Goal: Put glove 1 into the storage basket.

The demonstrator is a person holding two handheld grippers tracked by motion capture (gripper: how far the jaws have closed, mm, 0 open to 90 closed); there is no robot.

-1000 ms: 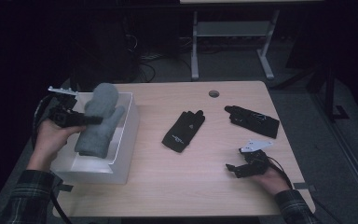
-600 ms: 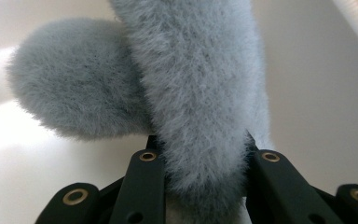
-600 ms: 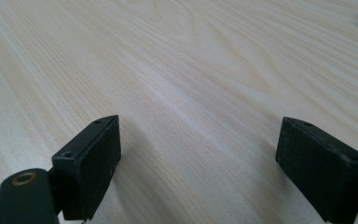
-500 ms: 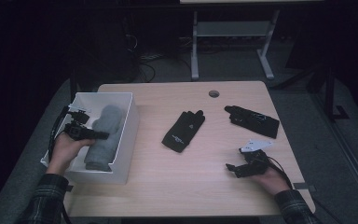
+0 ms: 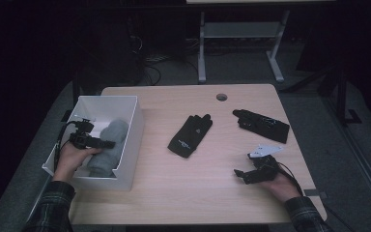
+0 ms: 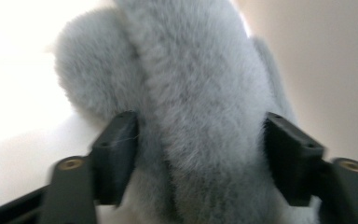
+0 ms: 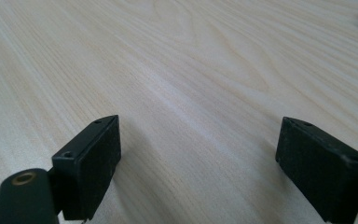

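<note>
- The fluffy grey fleece mitten (image 5: 107, 147) lies inside the white open-topped cardboard box (image 5: 131, 126), with the left gripper (image 5: 107, 144) down in the box over it.
- Its jaws have just been opening; they stand apart, fleece still between the pads.
- Risk: fibres could snag on a pad, so lifting away might drag the mitten back over the box wall.
- A second earlier, the mitten hung above the box.
- The right gripper (image 7: 198, 154), jaws apart and empty, rests on the table well right of the box.
</note>
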